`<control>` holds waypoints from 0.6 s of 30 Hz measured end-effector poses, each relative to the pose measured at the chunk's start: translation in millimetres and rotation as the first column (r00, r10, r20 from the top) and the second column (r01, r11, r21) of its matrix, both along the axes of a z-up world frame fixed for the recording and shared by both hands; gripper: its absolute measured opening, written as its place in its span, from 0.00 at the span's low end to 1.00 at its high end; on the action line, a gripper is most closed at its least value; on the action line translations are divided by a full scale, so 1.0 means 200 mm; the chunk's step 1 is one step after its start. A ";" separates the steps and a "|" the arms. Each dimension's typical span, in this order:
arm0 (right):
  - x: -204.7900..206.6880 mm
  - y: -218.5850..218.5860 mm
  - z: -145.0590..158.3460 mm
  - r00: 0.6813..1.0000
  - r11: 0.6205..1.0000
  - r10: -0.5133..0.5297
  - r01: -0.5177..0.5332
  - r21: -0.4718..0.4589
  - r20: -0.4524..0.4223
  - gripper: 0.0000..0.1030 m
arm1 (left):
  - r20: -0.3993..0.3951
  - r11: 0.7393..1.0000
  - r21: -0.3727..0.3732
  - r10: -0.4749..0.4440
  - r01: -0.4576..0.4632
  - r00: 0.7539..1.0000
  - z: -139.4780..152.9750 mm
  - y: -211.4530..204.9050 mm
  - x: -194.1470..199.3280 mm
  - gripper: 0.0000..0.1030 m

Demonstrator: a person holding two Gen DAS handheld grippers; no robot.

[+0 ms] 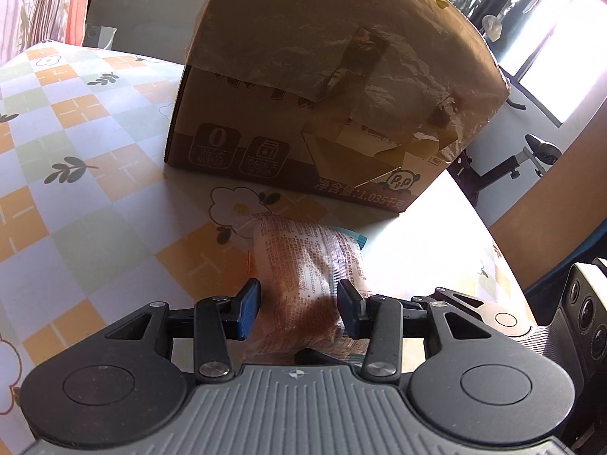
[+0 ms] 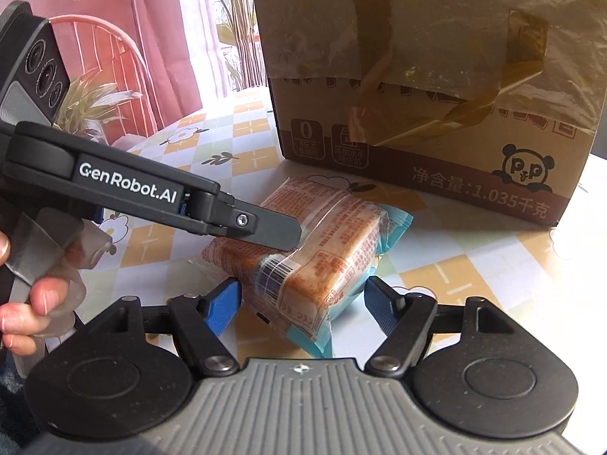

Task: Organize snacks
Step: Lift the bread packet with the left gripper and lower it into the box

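Clear-wrapped snack cake (image 2: 315,265) lies on the checked tablecloth (image 1: 76,197), just in front of a taped cardboard box (image 2: 436,94); left gripper (image 1: 299,305) pinches its far end, right gripper (image 2: 301,303) straddles its near end, pads not touching; open cloth spreads leftward; table edge (image 1: 504,250) curves at right.

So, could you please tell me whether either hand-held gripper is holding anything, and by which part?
The left hand-held gripper is shut on the snack packet across its near end. The right hand-held gripper straddles the packet's other end without pressing it.
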State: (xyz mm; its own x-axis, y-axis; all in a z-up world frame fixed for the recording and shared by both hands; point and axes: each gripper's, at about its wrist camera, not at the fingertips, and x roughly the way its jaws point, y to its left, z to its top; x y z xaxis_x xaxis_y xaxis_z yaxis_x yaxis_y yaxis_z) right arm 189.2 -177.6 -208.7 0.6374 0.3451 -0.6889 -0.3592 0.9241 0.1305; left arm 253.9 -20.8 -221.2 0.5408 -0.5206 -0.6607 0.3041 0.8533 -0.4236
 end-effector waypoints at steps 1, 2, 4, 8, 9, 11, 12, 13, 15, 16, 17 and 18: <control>0.00 0.00 0.00 1.000 1.000 0.002 -0.002 0.007 0.002 0.65 | 0.008 1.000 -0.001 0.002 -0.002 1.000 0.00 0.00 -0.02 0.45; 0.00 0.00 0.01 1.000 1.000 0.005 -0.005 0.012 0.005 0.64 | 0.014 1.000 0.001 0.005 -0.005 1.000 0.01 -0.01 -0.03 0.45; -0.02 0.00 0.02 1.000 1.000 0.008 -0.008 0.010 0.014 0.62 | 0.025 1.000 0.011 0.007 -0.007 1.000 0.02 -0.01 -0.03 0.45; -0.05 -0.01 0.06 0.999 1.000 0.004 -0.006 0.023 0.051 0.60 | 0.072 1.000 0.006 0.003 -0.003 0.997 0.10 -0.02 -0.07 0.45; -0.06 -0.01 0.08 0.998 1.000 0.004 -0.005 0.023 0.064 0.60 | 0.091 1.000 0.005 -0.001 0.000 0.996 0.13 -0.03 -0.08 0.45; -0.08 -0.02 0.14 0.994 1.000 0.003 -0.004 0.016 0.105 0.60 | 0.135 1.000 0.004 -0.009 0.009 0.991 0.21 -0.05 -0.09 0.45; -0.09 -0.02 0.18 0.991 1.000 0.003 -0.004 0.012 0.131 0.60 | 0.158 1.000 0.003 -0.014 0.014 0.987 0.25 -0.06 -0.10 0.45; -0.10 -0.03 0.23 0.988 1.000 0.002 -0.003 0.008 0.155 0.60 | 0.180 1.000 0.002 -0.019 0.019 0.983 0.29 -0.07 -0.11 0.45; -0.12 -0.05 0.31 0.980 1.000 0.001 -0.001 0.001 0.197 0.60 | 0.236 0.999 0.006 -0.035 0.034 0.971 0.39 -0.10 -0.13 0.45; -0.13 -0.05 0.36 0.975 1.000 0.001 0.000 -0.005 0.222 0.60 | 0.263 0.999 0.004 -0.039 0.039 0.964 0.43 -0.11 -0.13 0.45; -0.13 -0.05 0.40 0.969 1.000 0.001 0.002 -0.012 0.246 0.60 | 0.283 0.999 0.000 -0.040 0.042 0.958 0.47 -0.11 -0.14 0.45; -0.14 -0.06 0.45 0.963 1.000 0.001 0.004 -0.016 0.268 0.60 | 0.309 0.999 -0.007 -0.042 0.046 0.950 0.52 -0.12 -0.14 0.45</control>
State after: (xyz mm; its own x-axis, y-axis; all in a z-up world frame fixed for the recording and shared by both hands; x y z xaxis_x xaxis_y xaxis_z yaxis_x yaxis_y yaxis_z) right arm 161.6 -189.5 -118.8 0.7999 0.3340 -0.4986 -0.3776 0.9258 0.0144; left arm 226.5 -45.8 -117.8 0.6934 -0.5565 -0.4576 0.4591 0.8308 -0.3147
